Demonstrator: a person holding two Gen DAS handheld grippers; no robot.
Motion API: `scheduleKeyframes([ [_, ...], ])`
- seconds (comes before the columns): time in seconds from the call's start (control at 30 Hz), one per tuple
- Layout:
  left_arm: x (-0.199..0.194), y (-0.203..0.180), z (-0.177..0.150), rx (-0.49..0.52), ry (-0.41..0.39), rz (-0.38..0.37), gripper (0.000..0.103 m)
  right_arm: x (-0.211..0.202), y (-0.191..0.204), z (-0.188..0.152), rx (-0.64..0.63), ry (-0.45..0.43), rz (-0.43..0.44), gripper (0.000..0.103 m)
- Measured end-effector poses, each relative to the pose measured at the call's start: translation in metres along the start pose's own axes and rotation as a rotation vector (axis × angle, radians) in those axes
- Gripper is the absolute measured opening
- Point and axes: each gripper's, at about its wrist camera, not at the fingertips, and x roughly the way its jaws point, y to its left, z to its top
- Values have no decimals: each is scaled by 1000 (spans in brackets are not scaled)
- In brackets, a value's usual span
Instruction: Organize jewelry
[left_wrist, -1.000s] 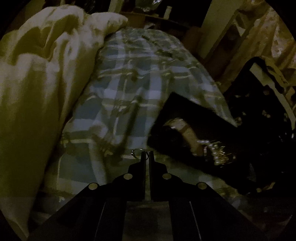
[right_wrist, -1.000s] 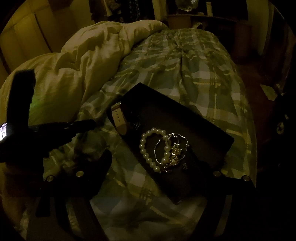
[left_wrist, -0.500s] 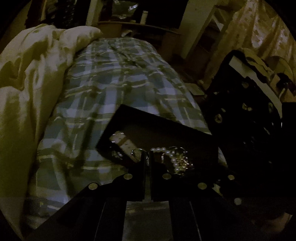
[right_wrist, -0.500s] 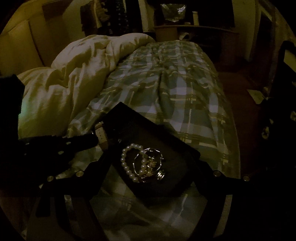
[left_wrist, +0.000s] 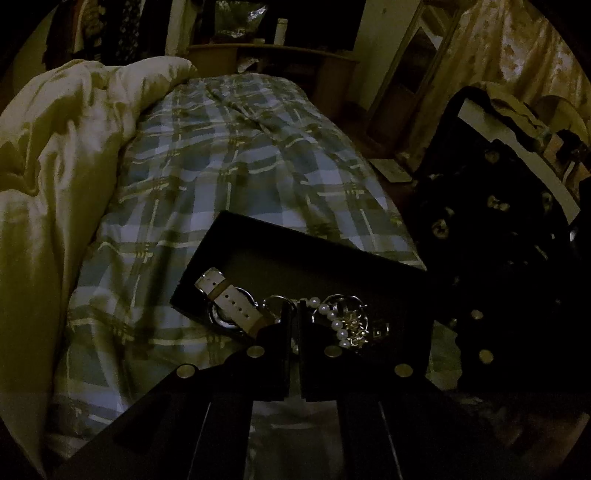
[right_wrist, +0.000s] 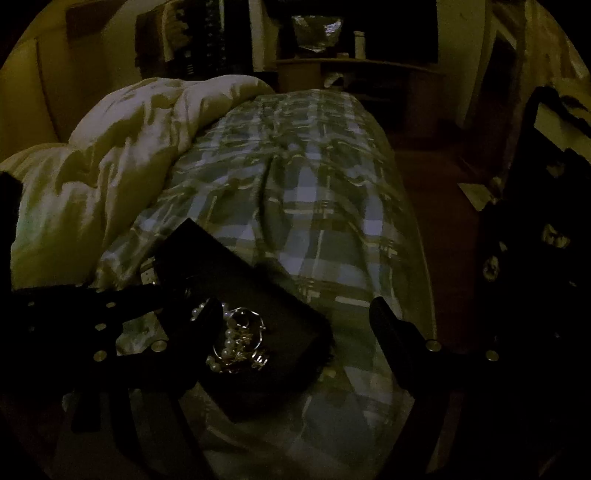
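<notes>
A black jewelry tray (left_wrist: 317, 258) lies on the plaid bed. It holds a white-strapped watch (left_wrist: 229, 299), a pearl bracelet (left_wrist: 334, 321) and tangled silver pieces (left_wrist: 364, 328). My left gripper (left_wrist: 293, 308) is shut on a small silver ring (left_wrist: 275, 301) and holds it over the tray, between the watch and the pearls. In the right wrist view my right gripper (right_wrist: 295, 317) is open and straddles the tray's near right end (right_wrist: 280, 306); its left finger covers part of the pearl bracelet (right_wrist: 229, 338). The left gripper's body (right_wrist: 74, 314) shows at the left.
A rumpled cream duvet (left_wrist: 55, 166) fills the bed's left side. The plaid sheet (left_wrist: 229, 158) stretches away beyond the tray. A wooden desk (right_wrist: 354, 74) stands past the bed's foot. Dark clutter (left_wrist: 509, 258) lies to the right of the bed.
My left gripper has carried the ring rightward from above the sheet to over the tray. My right gripper has moved closer and to the right, and its fingers now straddle the tray's end.
</notes>
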Motion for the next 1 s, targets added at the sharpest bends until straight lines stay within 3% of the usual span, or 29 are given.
scheduleKeyframes([
  [0.13,2,-1,-1,9,7,8,3,0,1,-1,-9,1,-1,82],
  [0.2,4,0,-2,12,17,12,12,1,2,-1,-15,6,-1,82],
  [0.27,4,1,-3,8,18,24,44,2,2,-2,-13,10,2,82],
  [0.3,2,2,-3,6,7,31,48,2,1,-2,-10,13,4,82],
  [0.5,-3,12,-1,-1,-12,62,49,3,3,-1,-12,13,2,82],
  [0.7,-17,64,-6,-99,-24,108,47,4,3,-1,-7,18,17,82],
  [0.83,-11,85,-14,-106,36,124,35,6,9,-3,-13,28,33,82],
  [1.0,5,76,-22,-46,92,107,22,6,12,-4,-10,32,40,82],
])
